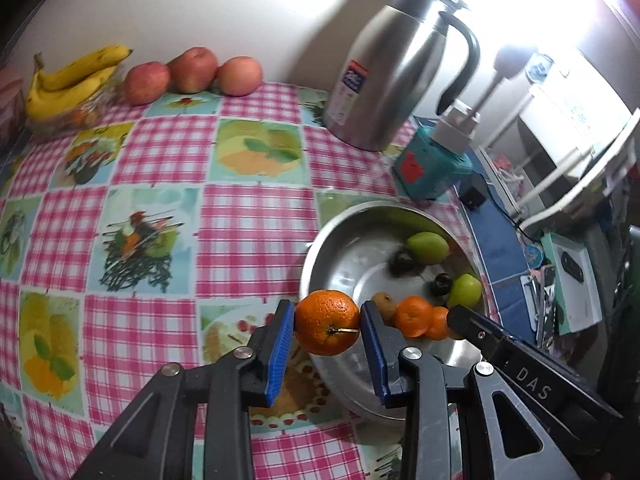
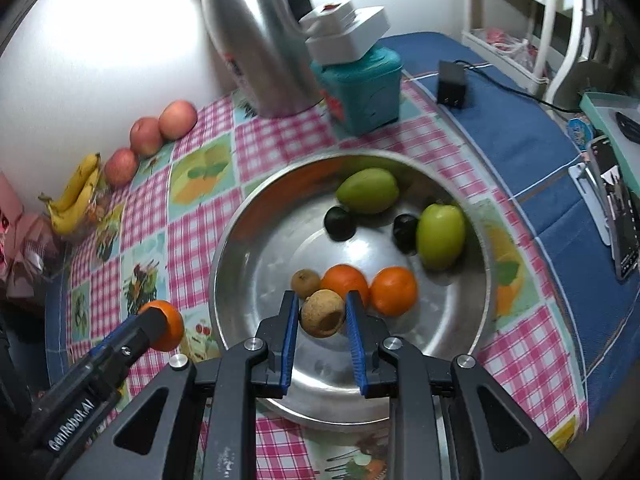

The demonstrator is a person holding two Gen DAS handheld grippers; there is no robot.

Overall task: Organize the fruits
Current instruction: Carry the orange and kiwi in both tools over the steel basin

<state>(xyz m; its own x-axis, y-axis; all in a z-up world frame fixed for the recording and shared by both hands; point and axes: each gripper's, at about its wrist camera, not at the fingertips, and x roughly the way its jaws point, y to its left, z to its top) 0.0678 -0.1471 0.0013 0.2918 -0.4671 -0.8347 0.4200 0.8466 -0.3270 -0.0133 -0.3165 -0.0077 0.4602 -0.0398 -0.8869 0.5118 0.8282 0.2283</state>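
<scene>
You're pinching an orange (image 1: 327, 322) in the left gripper (image 1: 327, 326); the right gripper (image 2: 322, 314) is clamping a brown fruit (image 2: 322, 313) lower centre; keep both squeezes gentle over the bowl (image 2: 256, 248).

An orange (image 1: 327, 327) and a brown fruit (image 2: 322, 313) hang over the fruit-filled steel bowl (image 2: 240, 240).

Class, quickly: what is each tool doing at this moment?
Left tool: closed on a round orange tangerine.
Right tool: closed on a small round brown fruit.
</scene>
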